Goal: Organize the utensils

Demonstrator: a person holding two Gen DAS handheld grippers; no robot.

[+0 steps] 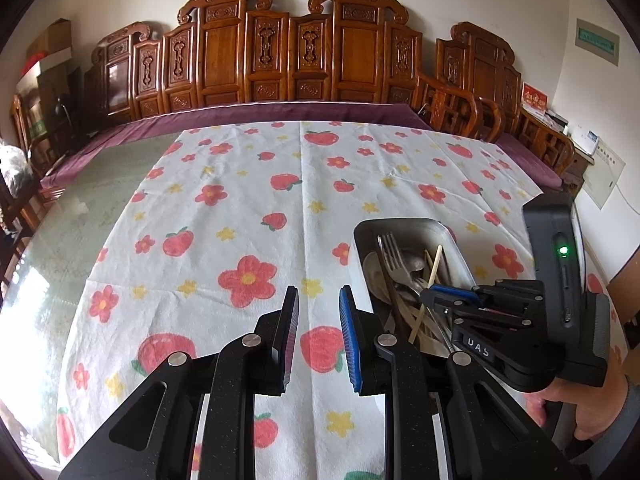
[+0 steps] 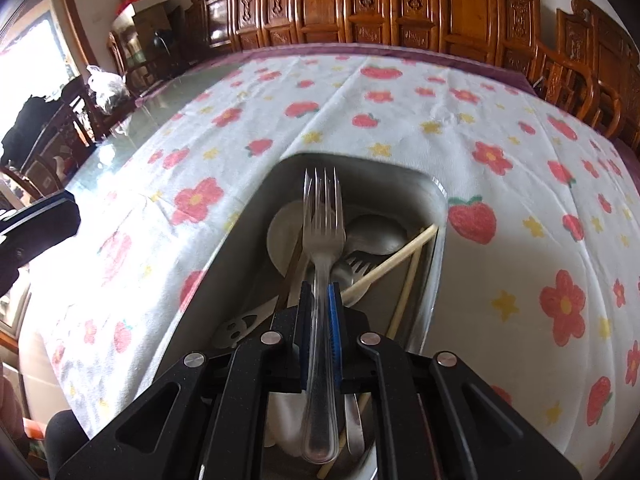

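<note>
The right hand-held gripper (image 2: 320, 296) sits at the bottom centre of its own view, jaws nearly closed around the handle of a steel fork (image 2: 323, 216). The blue pad and the black one flank the handle closely, though whether they press on it or have begun to slacken cannot be told. The fork's tines point toward the top of the frame, over the metal tray (image 2: 438, 216) directly below. In the tray lie spoons (image 2: 376, 232), a second fork and pale chopsticks (image 2: 394, 260), all jumbled together and crossing each other.

The left hand-held gripper (image 1: 318, 332), bottom centre of its own view, stands partly open with nothing between its pads, hovering over the flower-and-strawberry cloth (image 1: 240, 200) just left of the tray. In that view the right hand-held gripper comes in from the right edge, its tip down among the utensils, with a hand on its grip at the lower right corner.

The step in hand looks like placing the fork into the tray; the fork appears low over the pile. The next move likely calls for opening the jaws fully so the handle drops free, then pulling back up without snagging the chopsticks leaning across the right side. Beyond the cloth the surface runs to a purple edge in front of carved wooden chairs (image 1: 352, 60) along the top of the frame
</note>
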